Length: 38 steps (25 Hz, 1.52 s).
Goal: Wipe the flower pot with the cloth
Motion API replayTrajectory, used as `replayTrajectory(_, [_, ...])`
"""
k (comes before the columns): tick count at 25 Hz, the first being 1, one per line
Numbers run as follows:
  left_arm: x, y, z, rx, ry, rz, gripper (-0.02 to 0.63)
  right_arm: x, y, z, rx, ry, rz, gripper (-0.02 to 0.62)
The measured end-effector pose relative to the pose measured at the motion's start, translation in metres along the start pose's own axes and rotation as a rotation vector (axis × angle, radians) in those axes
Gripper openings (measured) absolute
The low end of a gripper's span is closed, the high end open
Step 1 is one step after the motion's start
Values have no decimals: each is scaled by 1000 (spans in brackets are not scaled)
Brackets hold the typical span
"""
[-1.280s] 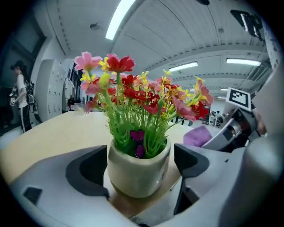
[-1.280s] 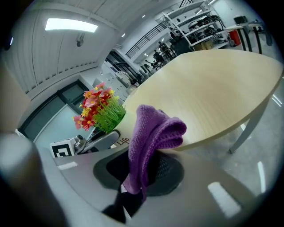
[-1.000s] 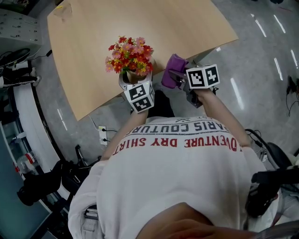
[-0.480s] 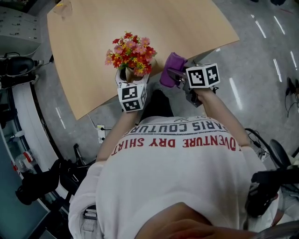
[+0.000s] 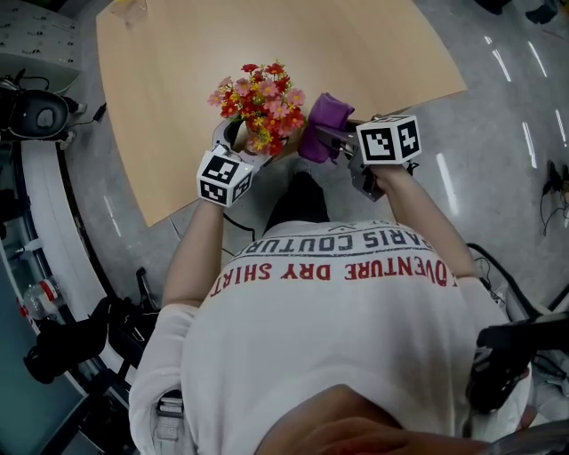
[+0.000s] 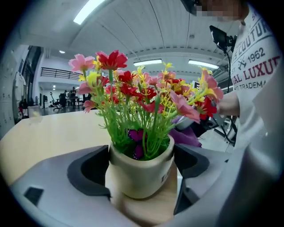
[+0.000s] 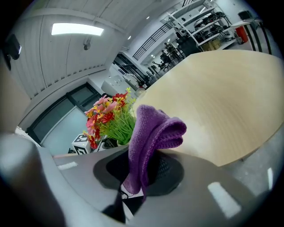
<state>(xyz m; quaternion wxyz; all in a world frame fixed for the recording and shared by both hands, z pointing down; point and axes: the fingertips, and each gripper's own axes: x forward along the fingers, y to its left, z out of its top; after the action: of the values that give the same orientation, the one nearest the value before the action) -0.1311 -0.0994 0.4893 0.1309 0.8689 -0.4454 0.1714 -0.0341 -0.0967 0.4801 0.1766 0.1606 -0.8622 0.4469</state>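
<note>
A cream flower pot (image 6: 141,173) with red, pink and yellow flowers (image 5: 262,99) stands at the near edge of the wooden table (image 5: 373,44). My left gripper (image 5: 242,142) is shut on it, a pad against each side of the pot (image 5: 230,133). The purple cloth (image 5: 318,126) hangs bunched from my right gripper (image 5: 331,142), which is shut on it just right of the flowers. In the right gripper view the cloth (image 7: 151,137) stands up between the jaws, with the flowers (image 7: 108,115) behind it to the left.
A clear cup (image 5: 129,9) sits at the table's far left corner. Grey floor lies to the right of the table and below its near edge. Black equipment (image 5: 40,111) and a white rail stand along the left.
The left gripper has rolled, its marker cube swinging left, and the flowers now lean toward the cloth. The right gripper has lifted the cloth a little closer to the flowers.
</note>
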Motion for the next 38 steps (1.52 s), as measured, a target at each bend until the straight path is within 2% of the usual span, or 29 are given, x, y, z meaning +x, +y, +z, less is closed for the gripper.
replayTrajectory(4, [-3, -1, 3, 19, 5, -48, 457, 8, 10, 9, 5, -3, 35, 61])
replayTrajectory(13, [-5, -5, 8, 15, -6, -53, 457, 20, 9, 12, -9, 17, 40, 61])
replayTrajectory(15, [-7, -3, 8, 15, -5, -52, 457, 25, 5, 12, -14, 36, 15, 61])
replayTrajectory(20, [-9, 9, 16, 11, -5, -59, 457, 41, -15, 10, -75, 136, -126, 60])
replayTrajectory(25, [-6, 10, 12, 19, 23, -74, 457, 43, -20, 6, -59, 136, -119, 61])
replayTrajectory(31, [-13, 6, 0, -12, 16, 46, 459, 38, -23, -4, -45, 100, -115, 61])
replayTrajectory(35, [-20, 1, 9, -120, -37, 156, 459, 23, -24, 2, -47, 83, -121, 61])
replayTrajectory(38, [-26, -4, -4, -196, -63, 250, 459, 25, -20, -4, -43, 72, -122, 61])
